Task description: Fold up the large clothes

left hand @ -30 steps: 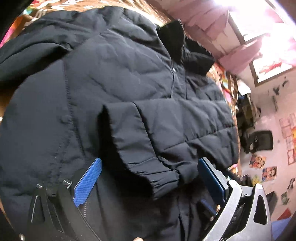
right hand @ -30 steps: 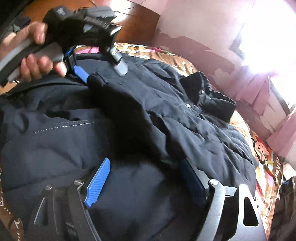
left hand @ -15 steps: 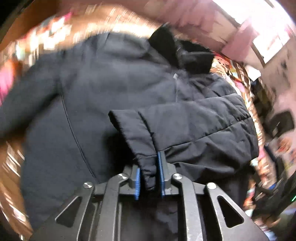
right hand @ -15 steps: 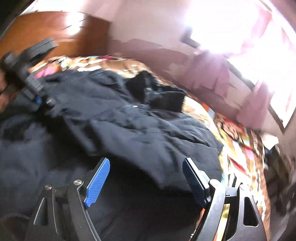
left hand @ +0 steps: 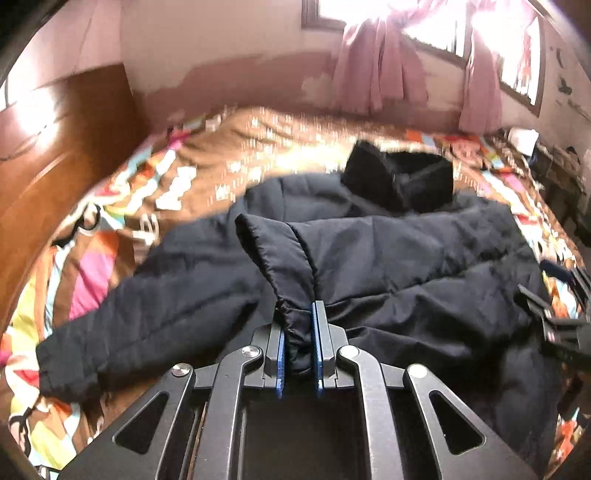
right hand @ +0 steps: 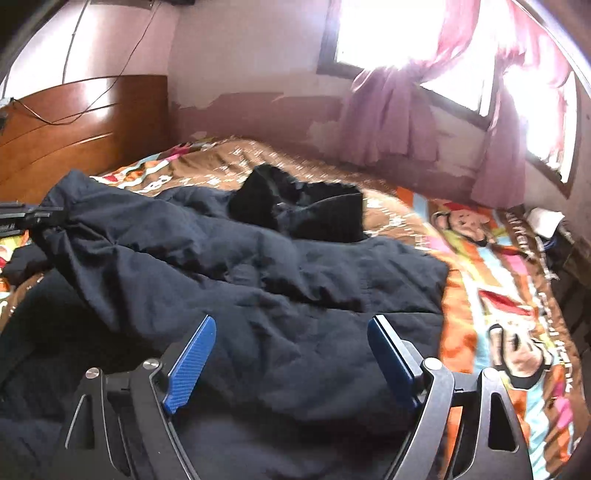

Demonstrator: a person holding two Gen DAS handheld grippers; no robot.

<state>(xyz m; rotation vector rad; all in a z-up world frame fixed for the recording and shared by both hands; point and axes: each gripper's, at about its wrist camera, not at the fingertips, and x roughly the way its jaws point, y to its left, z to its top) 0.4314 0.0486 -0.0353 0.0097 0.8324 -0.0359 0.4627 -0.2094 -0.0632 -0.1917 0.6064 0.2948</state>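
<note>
Over the cartoon bedspread [right hand: 491, 280], left hand-held gripper [left hand: 298, 332] clamps the jacket cuff [left hand: 291, 317]; right hand-held gripper [right hand: 291, 354] gapes, no writing legible.

Pink walls [right hand: 240, 48], peeling low; bright windows [right hand: 388, 29], pink curtains [left hand: 373, 70]; wooden headboard [right hand: 85, 118]; cartoon bedspread [right hand: 498, 295].

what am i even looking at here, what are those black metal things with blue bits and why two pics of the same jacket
Those are handheld claws, one in each of a person's hands, with no robot arm behind them. Each carries a wide-angle camera looking along its two blue-padded fingers, so you get two views of one scene. A dark padded jacket lies spread on a bed with a colourful cartoon bedspread. In the left camera's picture, the left claw has just closed on the cuff of one sleeve and pinches it. In the right camera's picture, the right claw stands open over the jacket, gripping nothing.
</note>
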